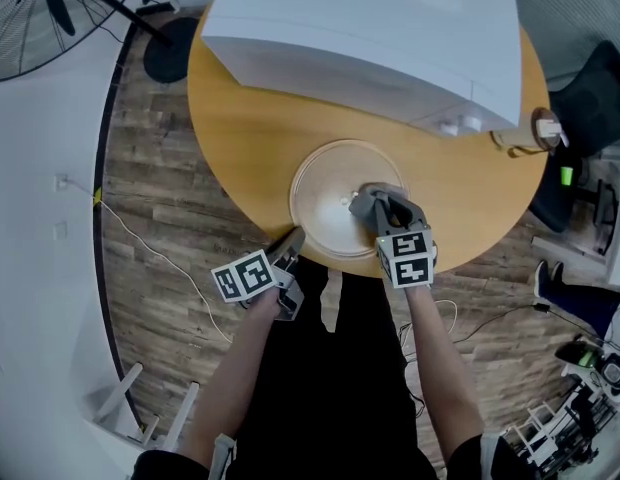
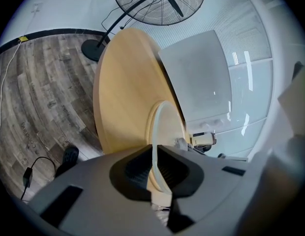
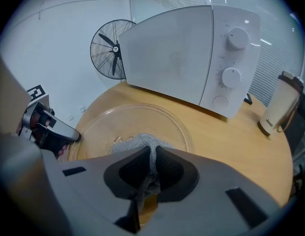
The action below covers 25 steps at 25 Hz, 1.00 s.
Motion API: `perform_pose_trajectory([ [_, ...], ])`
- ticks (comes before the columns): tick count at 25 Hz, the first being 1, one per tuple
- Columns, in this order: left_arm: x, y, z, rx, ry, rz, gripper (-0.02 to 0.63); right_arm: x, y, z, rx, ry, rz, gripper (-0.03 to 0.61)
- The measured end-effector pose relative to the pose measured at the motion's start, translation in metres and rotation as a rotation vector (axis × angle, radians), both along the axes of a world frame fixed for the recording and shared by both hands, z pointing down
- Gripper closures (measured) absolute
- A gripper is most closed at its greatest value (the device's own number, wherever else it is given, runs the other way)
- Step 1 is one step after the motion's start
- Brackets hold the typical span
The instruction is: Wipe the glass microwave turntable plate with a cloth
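The glass turntable plate (image 1: 335,183) lies flat on the round wooden table (image 1: 240,138), close to its near edge. My left gripper (image 1: 293,238) is shut on the plate's near-left rim; in the left gripper view the rim (image 2: 153,154) runs edge-on between the two dark pads of the left gripper (image 2: 155,160). My right gripper (image 1: 378,204) is shut on a grey cloth (image 1: 370,196) that rests on the right half of the plate. In the right gripper view the cloth (image 3: 137,141) bunches out ahead of the right gripper (image 3: 152,162) onto the plate (image 3: 142,119), and the left gripper (image 3: 50,132) shows at the plate's left rim.
A white microwave (image 1: 370,38) stands on the far half of the table, its dials (image 3: 232,58) toward the right. A beige tumbler (image 3: 279,104) stands at the table's right edge. A floor fan (image 1: 35,8) and cables sit on the wood floor to the left.
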<state>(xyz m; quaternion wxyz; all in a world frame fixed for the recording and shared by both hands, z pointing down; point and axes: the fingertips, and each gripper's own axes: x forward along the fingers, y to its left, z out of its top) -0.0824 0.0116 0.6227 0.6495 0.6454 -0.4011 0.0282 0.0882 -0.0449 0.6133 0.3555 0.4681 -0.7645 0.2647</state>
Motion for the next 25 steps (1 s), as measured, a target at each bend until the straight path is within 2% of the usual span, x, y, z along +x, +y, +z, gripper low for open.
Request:
perform_pose_trajectory([
  [7, 0.001, 0.001, 0.001, -0.011, 0.002, 0.013, 0.588, 0.012, -0.022, 0.002, 0.007, -0.019, 0.112, 0.537],
  [17, 0.002, 0.001, 0.003, -0.036, 0.002, 0.016, 0.589, 0.018, -0.067, 0.004, 0.006, -0.001, 0.207, 0.537],
  [25, 0.003, 0.0, 0.004, -0.029, 0.002, 0.031, 0.589, 0.0, -0.094, 0.004, 0.009, -0.001, 0.205, 0.537],
])
